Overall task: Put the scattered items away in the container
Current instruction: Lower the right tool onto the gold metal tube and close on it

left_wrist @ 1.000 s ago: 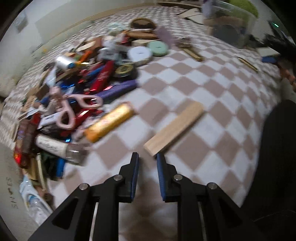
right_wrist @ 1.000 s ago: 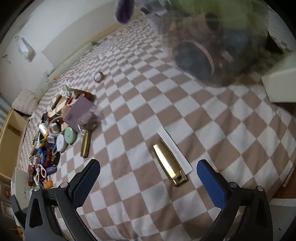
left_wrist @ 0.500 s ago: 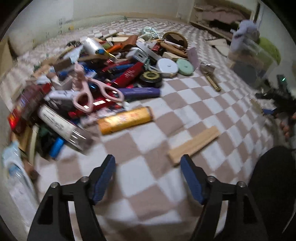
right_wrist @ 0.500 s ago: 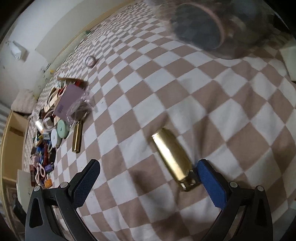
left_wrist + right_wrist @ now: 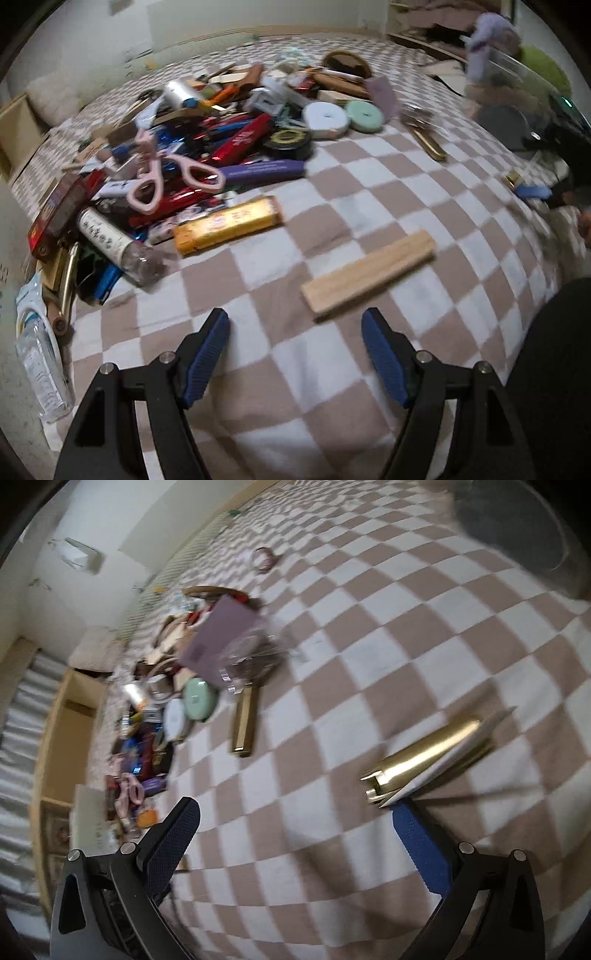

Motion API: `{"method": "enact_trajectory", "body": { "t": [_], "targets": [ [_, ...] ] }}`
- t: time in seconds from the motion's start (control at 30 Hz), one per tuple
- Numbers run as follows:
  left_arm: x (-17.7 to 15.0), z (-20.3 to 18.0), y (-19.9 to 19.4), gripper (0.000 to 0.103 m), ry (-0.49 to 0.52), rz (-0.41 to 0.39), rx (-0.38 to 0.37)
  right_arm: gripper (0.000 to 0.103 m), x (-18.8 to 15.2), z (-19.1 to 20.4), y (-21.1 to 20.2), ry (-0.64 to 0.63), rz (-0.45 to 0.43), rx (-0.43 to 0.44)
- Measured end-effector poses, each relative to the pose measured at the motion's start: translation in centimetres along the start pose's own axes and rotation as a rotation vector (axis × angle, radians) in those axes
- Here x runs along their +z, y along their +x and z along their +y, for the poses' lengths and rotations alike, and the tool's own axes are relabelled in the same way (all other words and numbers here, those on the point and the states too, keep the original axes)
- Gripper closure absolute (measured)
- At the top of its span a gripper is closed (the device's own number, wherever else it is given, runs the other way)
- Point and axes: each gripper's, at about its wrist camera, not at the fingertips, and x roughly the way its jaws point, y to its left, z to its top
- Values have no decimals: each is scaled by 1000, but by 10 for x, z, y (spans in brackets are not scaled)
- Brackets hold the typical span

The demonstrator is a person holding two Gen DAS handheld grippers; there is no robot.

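Left hand-held gripper [image 5: 295,332], shut a second ago, now spread wide before wooden block [image 5: 369,275]. Right hand-held gripper [image 5: 295,823] released beside gold case [image 5: 424,751]; blurred container [image 5: 517,99] probably far right.

A pale wooden block [image 5: 367,274] lies flat and slanted on the checkered blanket, apart from a dense heap holding pink scissors [image 5: 168,176], an orange-gold packet [image 5: 228,224] and two round tape rolls [image 5: 325,120]. A gold metal piece [image 5: 421,755] lies on its side with a white card [image 5: 448,755] against it. The clear container [image 5: 517,99], already holding items, stands at the far right.
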Motion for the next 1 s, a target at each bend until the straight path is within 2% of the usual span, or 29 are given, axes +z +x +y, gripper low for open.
{"method": "enact_trajectory", "body": {
  "t": [0.17,0.3,0.4,0.5,0.57,0.63,0.73,0.83,1.0],
  "targets": [
    [13,13,9,29,-12,-6,50,0,0,-3,-6,6,-14,31],
    [22,19,17,29,-23,-5,95,0,3,-9,-21,-30,-58,-26],
    [25,23,18,29,-42,-13,96,0,9,-17,-29,-68,-58,-92],
    [21,22,12,29,-35,-27,38,0,11,-14,-31,-194,-75,-221],
    [16,19,10,29,-22,-33,38,0,9,-9,-30,-307,-89,-326],
    [12,17,10,29,-21,-24,29,0,6,-5,-23,-392,-89,-386],
    [9,13,6,29,-40,-30,-34,0,4,-6,-10,-452,-68,-397],
    [8,4,-1,29,-15,-52,-92,0,6,-7,2,-502,-79,-424],
    [10,-10,-2,23,25,-67,-136,0,9,-11,14,-508,-64,-399]
  ]
}}
